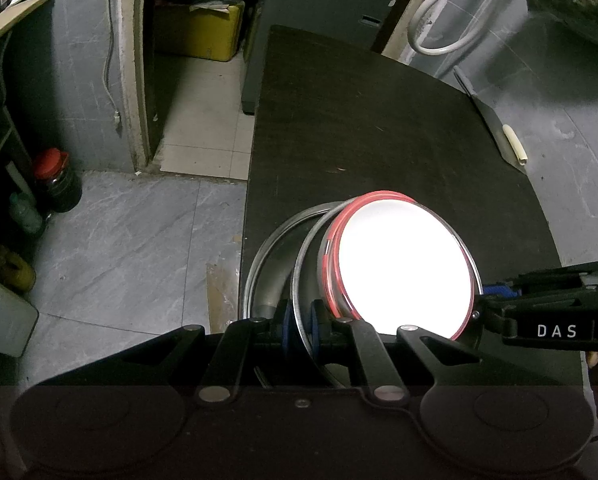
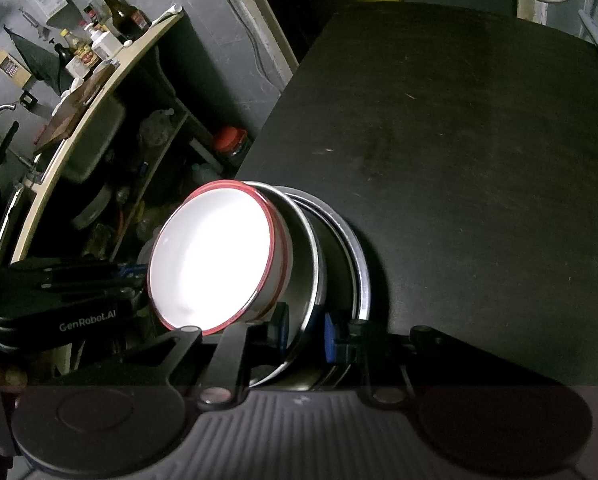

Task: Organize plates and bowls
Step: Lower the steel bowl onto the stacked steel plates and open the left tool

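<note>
**Both grippers clamp a tilted stack of dishes over the table's edge**

Here is the stack: a white bowl [image 1: 405, 268] with a red rim sits nested in a steel bowl [image 1: 305, 280], and a second steel dish [image 1: 265, 256] lies under that one. The white inside glares so brightly under the light that no detail shows in it. The red band runs clean round the lip, with a second red line just below it on the outer wall. The steel bowl is dull grey with a thin rolled rim; the outer dish shows a broad, shiny rim.

The whole stack is tipped on its side, its mouth turned toward the cameras, and it hangs at the near left corner of the dark table [image 1: 379, 120], partly past the table's left edge, above the grey tile floor [image 1: 131, 240].

The left gripper [image 1: 299, 322] has its jaws drawn narrow, blue pads pinching the steel bowl's rim between them. From the other side, the right gripper [image 2: 305, 330] is also closed narrow, its blue pads on either side of a steel rim of the same stack, gripping it. In the right wrist view the white bowl [image 2: 215, 256] leans off the table's left side, the steel bowl [image 2: 307, 248] wrapped round it and the outer dish [image 2: 357, 256] nearest the table [image 2: 459, 160].
</note>
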Demonstrator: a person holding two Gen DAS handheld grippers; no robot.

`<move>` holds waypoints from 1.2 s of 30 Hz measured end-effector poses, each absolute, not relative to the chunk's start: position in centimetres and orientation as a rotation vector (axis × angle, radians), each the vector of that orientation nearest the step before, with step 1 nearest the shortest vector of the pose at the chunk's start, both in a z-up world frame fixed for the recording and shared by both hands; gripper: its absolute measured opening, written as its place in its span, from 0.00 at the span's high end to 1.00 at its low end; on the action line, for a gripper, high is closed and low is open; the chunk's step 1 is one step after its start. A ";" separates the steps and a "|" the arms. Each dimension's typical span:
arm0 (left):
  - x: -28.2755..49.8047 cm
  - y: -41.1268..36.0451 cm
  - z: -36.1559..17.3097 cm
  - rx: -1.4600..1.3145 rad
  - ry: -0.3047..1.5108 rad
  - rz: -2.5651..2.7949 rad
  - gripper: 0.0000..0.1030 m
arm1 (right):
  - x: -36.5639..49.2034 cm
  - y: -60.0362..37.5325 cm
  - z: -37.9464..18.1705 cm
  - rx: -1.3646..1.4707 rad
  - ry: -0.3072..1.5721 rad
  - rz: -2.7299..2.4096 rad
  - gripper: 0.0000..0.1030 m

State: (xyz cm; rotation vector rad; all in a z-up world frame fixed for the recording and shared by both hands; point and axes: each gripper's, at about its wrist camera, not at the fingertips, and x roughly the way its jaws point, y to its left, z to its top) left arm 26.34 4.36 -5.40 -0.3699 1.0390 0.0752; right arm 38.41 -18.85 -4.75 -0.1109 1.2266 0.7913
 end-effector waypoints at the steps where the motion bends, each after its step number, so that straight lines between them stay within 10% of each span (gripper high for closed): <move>1: 26.3 4.4 -5.4 -0.369 1.039 0.076 0.91 | 38.5 -18.9 -4.8 -0.112 1.226 0.792 0.79; 23: 25.7 3.8 -4.7 -0.303 1.021 0.132 0.81 | 37.4 -19.4 -4.1 -0.129 1.169 0.732 0.72; 26: 25.5 3.8 -4.4 -0.296 1.015 0.142 0.78 | 37.0 -19.7 -4.1 -0.162 1.149 0.672 0.43; 31: 24.9 3.8 -4.1 -0.300 0.999 0.141 0.73 | 36.1 -20.5 -4.2 -0.135 1.136 0.653 0.32; 36: 23.6 3.6 -3.3 -0.213 0.955 0.220 0.26 | 34.3 -21.2 -3.8 -0.146 1.089 0.645 0.19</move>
